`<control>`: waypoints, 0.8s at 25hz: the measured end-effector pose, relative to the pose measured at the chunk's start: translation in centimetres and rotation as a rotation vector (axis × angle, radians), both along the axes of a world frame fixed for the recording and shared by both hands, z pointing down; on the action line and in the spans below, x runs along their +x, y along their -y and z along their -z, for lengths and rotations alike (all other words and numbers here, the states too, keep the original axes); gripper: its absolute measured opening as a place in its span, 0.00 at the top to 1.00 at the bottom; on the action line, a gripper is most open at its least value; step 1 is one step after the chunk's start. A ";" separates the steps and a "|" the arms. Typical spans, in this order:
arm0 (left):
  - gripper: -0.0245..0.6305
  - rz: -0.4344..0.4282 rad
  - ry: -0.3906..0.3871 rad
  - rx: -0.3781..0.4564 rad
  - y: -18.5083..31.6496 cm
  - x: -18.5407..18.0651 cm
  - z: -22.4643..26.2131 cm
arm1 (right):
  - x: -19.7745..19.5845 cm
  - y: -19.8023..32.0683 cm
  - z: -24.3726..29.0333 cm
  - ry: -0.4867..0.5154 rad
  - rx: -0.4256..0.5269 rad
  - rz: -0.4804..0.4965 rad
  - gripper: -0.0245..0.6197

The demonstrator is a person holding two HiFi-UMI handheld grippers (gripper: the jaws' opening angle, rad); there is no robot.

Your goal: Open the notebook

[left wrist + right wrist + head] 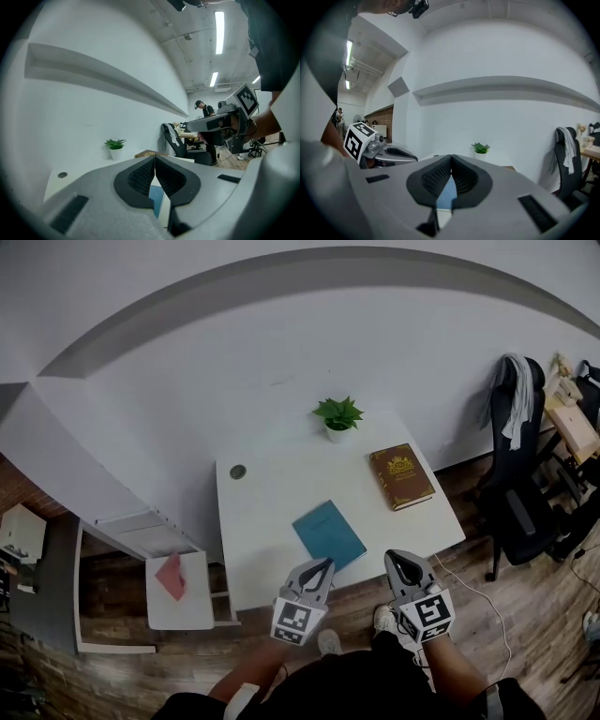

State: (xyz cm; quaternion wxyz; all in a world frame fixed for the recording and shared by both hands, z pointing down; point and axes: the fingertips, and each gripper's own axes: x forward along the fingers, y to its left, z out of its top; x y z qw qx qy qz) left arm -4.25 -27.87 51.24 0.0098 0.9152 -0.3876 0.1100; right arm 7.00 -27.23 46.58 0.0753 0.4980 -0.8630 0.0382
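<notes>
A closed blue notebook (329, 533) lies near the front edge of the white table (272, 493). My left gripper (325, 563) hovers at that front edge, its tips just over the notebook's near corner, jaws shut with nothing between them. My right gripper (397, 559) is to the notebook's right, also at the table's edge, shut and empty. In the left gripper view the closed jaws (154, 158) hide most of the blue notebook (155, 196). The right gripper view shows its tips (451, 158) touching, with the blue cover (447, 194) below the gap.
A brown hardcover book (401, 476) lies at the table's right back. A small potted plant (338, 417) stands at the back edge, a round cable hole (237, 472) at the back left. A black office chair (514, 474) is to the right, a white low cabinet (178, 592) to the left.
</notes>
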 end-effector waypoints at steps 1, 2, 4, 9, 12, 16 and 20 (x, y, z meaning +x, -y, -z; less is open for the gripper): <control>0.95 0.000 0.010 -0.005 0.2 0.3 -0.2 | 0.1 0.4 -0.1 0.003 -0.004 0.012 0.96; 0.95 0.006 0.024 -0.011 0.3 0.6 -0.5 | 0.1 0.7 -0.3 0.005 -0.008 0.026 0.96; 0.95 0.026 0.060 -0.029 0.8 0.9 -1.2 | 0.3 1.4 -0.5 0.005 -0.013 0.052 0.96; 0.92 0.051 0.156 -0.072 2.6 2.7 -3.7 | 1.9 3.5 -1.1 0.012 -0.030 0.093 0.96; 0.78 0.053 0.238 -0.097 3.4 3.9 -6.0 | 3.0 4.6 -1.8 0.010 -0.042 0.120 0.96; 0.69 0.034 0.338 -0.168 4.3 5.8 -9.5 | 4.4 6.0 -2.4 0.021 -0.055 0.140 0.96; 0.62 -0.007 0.429 -0.249 5.3 7.7 -13.1 | 5.5 6.8 -3.4 0.048 -0.082 0.155 0.96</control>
